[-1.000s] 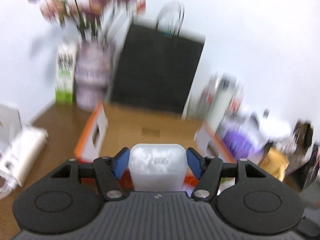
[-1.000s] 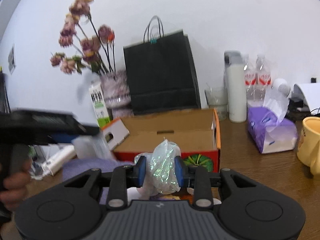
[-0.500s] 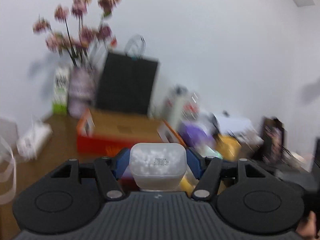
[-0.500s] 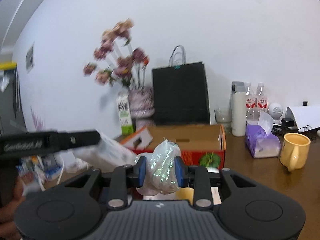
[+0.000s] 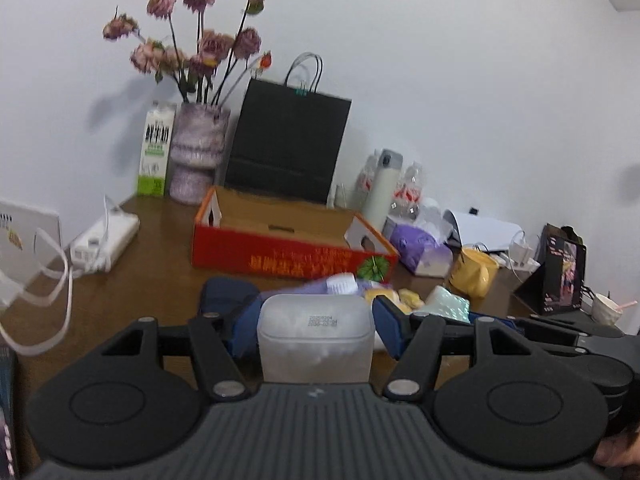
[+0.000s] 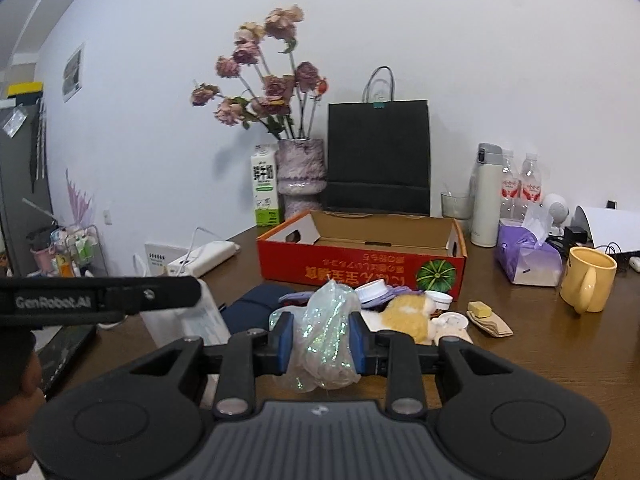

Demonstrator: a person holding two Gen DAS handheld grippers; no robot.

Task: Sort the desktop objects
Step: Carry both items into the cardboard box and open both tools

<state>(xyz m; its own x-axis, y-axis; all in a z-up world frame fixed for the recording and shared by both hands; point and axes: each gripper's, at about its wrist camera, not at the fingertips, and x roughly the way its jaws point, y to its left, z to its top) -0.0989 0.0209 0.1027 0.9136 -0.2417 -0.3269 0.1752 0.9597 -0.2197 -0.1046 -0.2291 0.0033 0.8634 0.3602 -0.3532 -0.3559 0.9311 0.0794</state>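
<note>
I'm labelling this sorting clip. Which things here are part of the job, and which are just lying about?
Part of the job:
- left gripper, shut on frosted plastic box
- right gripper, shut on iridescent plastic bag
- red cardboard box

Lying about:
- black paper bag
- flower vase
- yellow mug

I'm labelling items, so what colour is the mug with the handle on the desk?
Pale yellow mug, clearest in the right wrist view.
</note>
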